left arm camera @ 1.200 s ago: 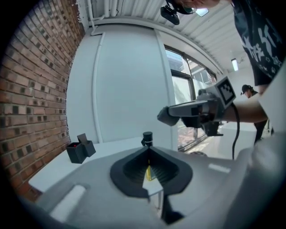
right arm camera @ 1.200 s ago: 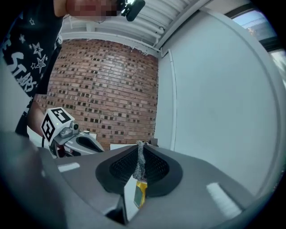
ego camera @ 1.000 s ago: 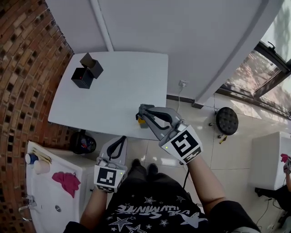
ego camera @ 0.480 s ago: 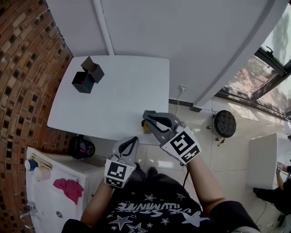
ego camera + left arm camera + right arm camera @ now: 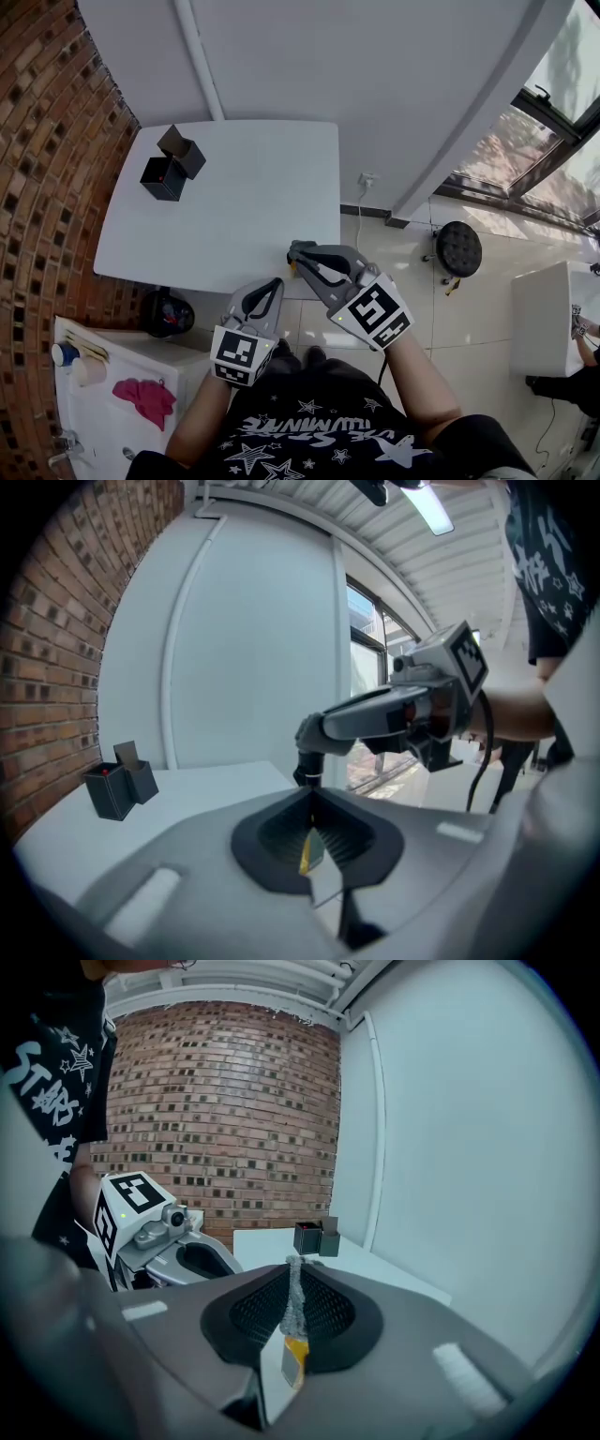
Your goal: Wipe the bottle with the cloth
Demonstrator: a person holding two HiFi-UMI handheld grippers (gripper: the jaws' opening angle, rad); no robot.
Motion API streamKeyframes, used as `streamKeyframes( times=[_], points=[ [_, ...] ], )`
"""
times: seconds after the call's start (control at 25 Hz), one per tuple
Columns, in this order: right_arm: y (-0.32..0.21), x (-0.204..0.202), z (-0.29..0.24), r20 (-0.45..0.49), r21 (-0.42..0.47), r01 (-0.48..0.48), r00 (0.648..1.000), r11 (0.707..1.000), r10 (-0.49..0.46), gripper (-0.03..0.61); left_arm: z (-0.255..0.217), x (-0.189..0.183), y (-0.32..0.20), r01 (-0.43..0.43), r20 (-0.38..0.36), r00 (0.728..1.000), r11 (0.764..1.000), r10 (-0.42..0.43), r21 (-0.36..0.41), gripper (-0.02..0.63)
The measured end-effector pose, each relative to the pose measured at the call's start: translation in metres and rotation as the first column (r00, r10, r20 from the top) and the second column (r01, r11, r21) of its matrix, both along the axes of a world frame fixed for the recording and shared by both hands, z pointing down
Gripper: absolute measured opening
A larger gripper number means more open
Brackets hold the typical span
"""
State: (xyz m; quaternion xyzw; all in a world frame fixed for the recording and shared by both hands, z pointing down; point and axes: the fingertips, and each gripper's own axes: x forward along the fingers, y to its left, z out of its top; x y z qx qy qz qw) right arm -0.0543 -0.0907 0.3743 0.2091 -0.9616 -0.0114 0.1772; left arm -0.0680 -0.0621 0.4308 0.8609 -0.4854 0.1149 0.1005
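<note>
My right gripper (image 5: pixel 293 255) hangs over the near edge of the white table (image 5: pixel 234 206), shut on a small grey and yellow cloth (image 5: pixel 294 270). The right gripper view shows that cloth (image 5: pixel 292 1312) pinched as a thin strip between the dark pads (image 5: pixel 253 1312). My left gripper (image 5: pixel 273 284) is just below and left of it, off the table's edge, with jaws shut and nothing seen in them. In the left gripper view, the right gripper (image 5: pixel 309 761) hovers close ahead. No bottle shows in any view.
A black open box (image 5: pixel 169 169) stands at the table's far left corner. A white cabinet (image 5: pixel 103 375) with a pink rag (image 5: pixel 145 396) is at lower left. A dark round object (image 5: pixel 169 314) sits under the table, and a black stool (image 5: pixel 457 248) on the tiled floor at right.
My left gripper has risen towards the table's edge and closer to the right gripper. The right gripper has kept its hold on the cloth and hardly moved.
</note>
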Motion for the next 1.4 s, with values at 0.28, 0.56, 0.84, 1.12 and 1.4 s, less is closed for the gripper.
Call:
streamKeyframes(
  times=[0.28,0.56,0.84,1.12,1.4],
  points=[
    [0.009,0.002,0.000,0.037,0.001,-0.029,0.999,1.000,0.029,0.036,-0.002,0.004,-0.010,0.004,-0.014,1.000,1.000,-0.004,-0.005,0.005],
    [0.027,0.004,-0.001,0.079,-0.010,0.009,0.997,1.000,-0.008,0.035,0.007,-0.012,-0.008,0.028,0.005,1.000,0.999,-0.028,-0.026,0.005],
    [0.046,0.005,0.048,-0.108,0.069,0.119,0.988,0.991,-0.111,0.037,0.019,-0.040,-0.008,0.071,0.046,0.997,0.997,-0.069,-0.043,0.005],
    [0.032,0.002,0.065,-0.096,0.056,0.163,0.983,0.985,-0.157,0.035,0.015,-0.033,-0.021,0.053,0.059,0.997,0.998,-0.051,-0.023,0.005],
    [0.027,0.002,0.081,-0.098,0.021,0.170,0.981,0.985,-0.167,0.035,0.011,-0.032,-0.027,0.045,0.063,0.997,0.999,-0.044,-0.019,0.005]
  ],
)
